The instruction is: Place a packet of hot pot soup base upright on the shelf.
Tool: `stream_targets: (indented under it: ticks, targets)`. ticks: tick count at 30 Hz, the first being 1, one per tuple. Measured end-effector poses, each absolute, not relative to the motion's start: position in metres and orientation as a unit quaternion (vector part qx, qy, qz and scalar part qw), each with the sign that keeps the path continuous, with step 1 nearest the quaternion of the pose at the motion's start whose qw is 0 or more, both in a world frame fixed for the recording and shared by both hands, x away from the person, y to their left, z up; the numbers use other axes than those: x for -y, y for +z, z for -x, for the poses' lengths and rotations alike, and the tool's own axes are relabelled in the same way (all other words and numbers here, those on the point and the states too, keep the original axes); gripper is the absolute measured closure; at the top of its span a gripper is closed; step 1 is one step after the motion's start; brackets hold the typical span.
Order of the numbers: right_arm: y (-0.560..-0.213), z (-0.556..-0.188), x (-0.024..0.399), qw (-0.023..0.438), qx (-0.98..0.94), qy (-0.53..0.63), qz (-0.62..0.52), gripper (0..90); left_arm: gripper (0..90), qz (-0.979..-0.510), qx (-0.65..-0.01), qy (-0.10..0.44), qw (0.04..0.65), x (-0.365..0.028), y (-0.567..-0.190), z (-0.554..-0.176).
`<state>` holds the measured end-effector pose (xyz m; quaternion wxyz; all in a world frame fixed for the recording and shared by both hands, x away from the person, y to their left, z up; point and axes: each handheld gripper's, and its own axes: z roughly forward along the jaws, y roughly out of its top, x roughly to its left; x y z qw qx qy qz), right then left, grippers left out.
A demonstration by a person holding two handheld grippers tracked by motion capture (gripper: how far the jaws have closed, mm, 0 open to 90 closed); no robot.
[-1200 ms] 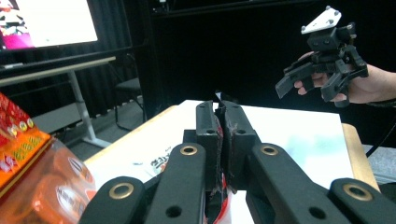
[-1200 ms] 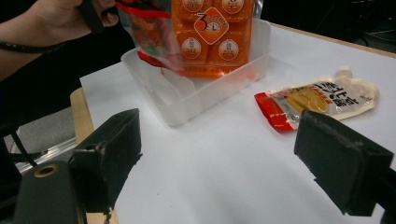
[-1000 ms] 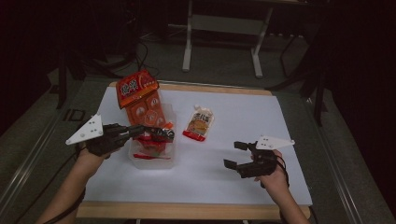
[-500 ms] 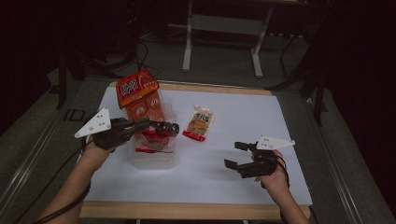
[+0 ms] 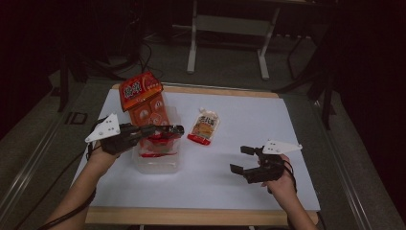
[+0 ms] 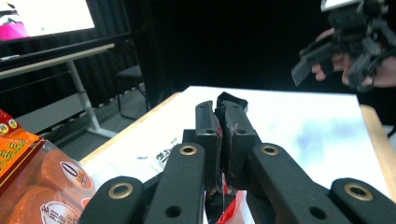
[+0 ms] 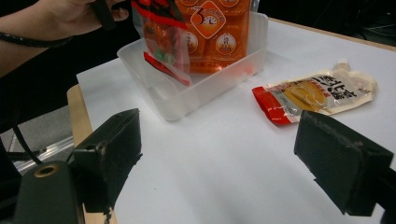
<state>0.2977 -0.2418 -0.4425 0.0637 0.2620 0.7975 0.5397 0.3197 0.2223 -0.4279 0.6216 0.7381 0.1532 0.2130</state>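
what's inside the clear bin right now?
The bin holds a tall orange snack bag leaning on its far wall. The left gripper holds a small red packet hanging into it. The floor under both is covered.

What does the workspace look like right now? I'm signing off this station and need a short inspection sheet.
Surface: white sheet on a wooden-edged table, no spills seen.
Job's things: small red packet pinched over the clear plastic bin; large orange snack bag standing in the bin.
Clutter: one pouch lying flat beside the bin, apart from it.
Grippers: left gripper shut on the small red packet; right gripper open, holding nothing, over the sheet.
Cables: a cable trails from the left gripper off the table's left edge.
Surroundings: dark room, metal stand legs behind the table.
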Motion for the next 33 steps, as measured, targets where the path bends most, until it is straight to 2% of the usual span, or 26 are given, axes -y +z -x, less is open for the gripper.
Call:
stream_targets:
  ticks: [12,18,22,28,30,33]
  targets:
    - [-0.442,-0.297,0.241,0.062,-0.798,0.539,-0.261,14.7,86.9,-0.727,-0.166,0.204,0.635,-0.225,-0.437,-0.322]
    - [-0.444,-0.297,0.242,0.061,-0.798,0.539,-0.263,14.8,86.9,-0.737,-0.154,0.203,0.626,-0.216,-0.437,-0.324]
    - [-0.444,-0.297,0.243,0.061,-0.799,0.538,-0.263,14.8,86.9,-0.771,-0.15,0.197,0.586,-0.207,-0.453,-0.327]
    - [-0.444,-0.298,0.244,0.061,-0.798,0.539,-0.265,14.8,85.7,-0.752,-0.181,0.191,0.604,-0.22,-0.464,-0.328]
    - [-0.444,-0.298,0.244,0.06,-0.798,0.539,-0.264,14.8,80.9,-0.755,-0.186,0.191,0.599,-0.222,-0.463,-0.327]
    - [-0.444,-0.298,0.242,0.06,-0.799,0.538,-0.263,14.8,66.0,-0.754,-0.196,0.193,0.596,-0.224,-0.46,-0.326]
